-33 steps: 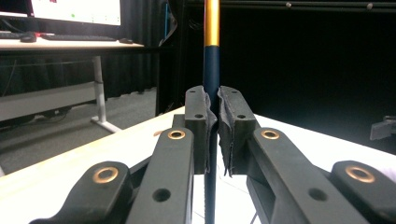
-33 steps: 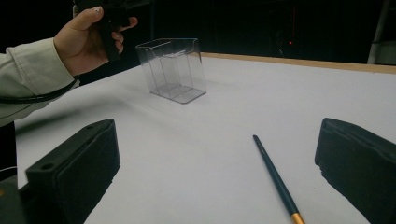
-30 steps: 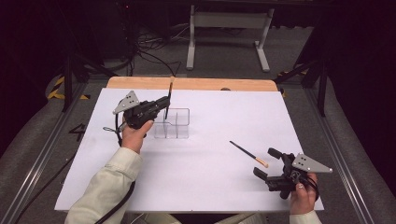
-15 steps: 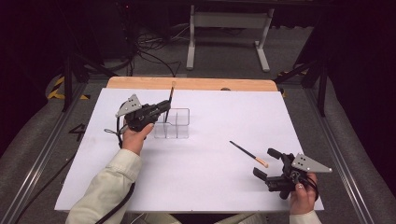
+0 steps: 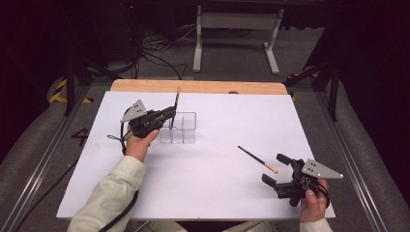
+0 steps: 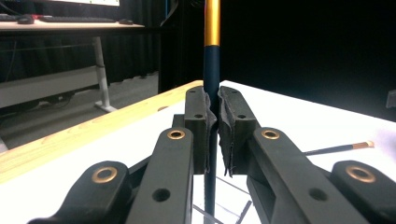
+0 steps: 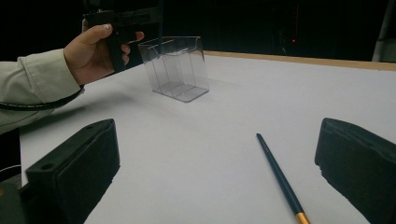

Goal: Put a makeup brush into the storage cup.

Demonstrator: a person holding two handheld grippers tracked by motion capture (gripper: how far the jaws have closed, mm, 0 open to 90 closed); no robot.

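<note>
My left gripper (image 5: 168, 115) is shut on a dark blue paintbrush (image 5: 175, 102) with a gold ferrule, and holds it nearly upright. The brush's lower end dips into the left part of a clear plastic divided box (image 5: 183, 128). In the left gripper view the pads (image 6: 226, 116) squeeze the brush handle (image 6: 211, 70), and the box's edges (image 6: 224, 210) show below. A second paintbrush (image 5: 256, 158) lies flat on the white table, right of centre. My right gripper (image 5: 274, 168) rests just behind it, open, and this brush (image 7: 280, 179) lies between its wide-apart jaws without touching them.
A white board (image 5: 217, 193) covers the table, with a wooden strip (image 5: 203, 86) along its far edge. Beyond the table are a dark floor, cables and a metal stand (image 5: 237, 29). The person's left hand (image 7: 98, 46) and sleeve sit beside the box (image 7: 175, 67).
The left gripper has shifted slightly to the right and down with the brush, toward the clear box. The right gripper and the lying brush have stayed put.
</note>
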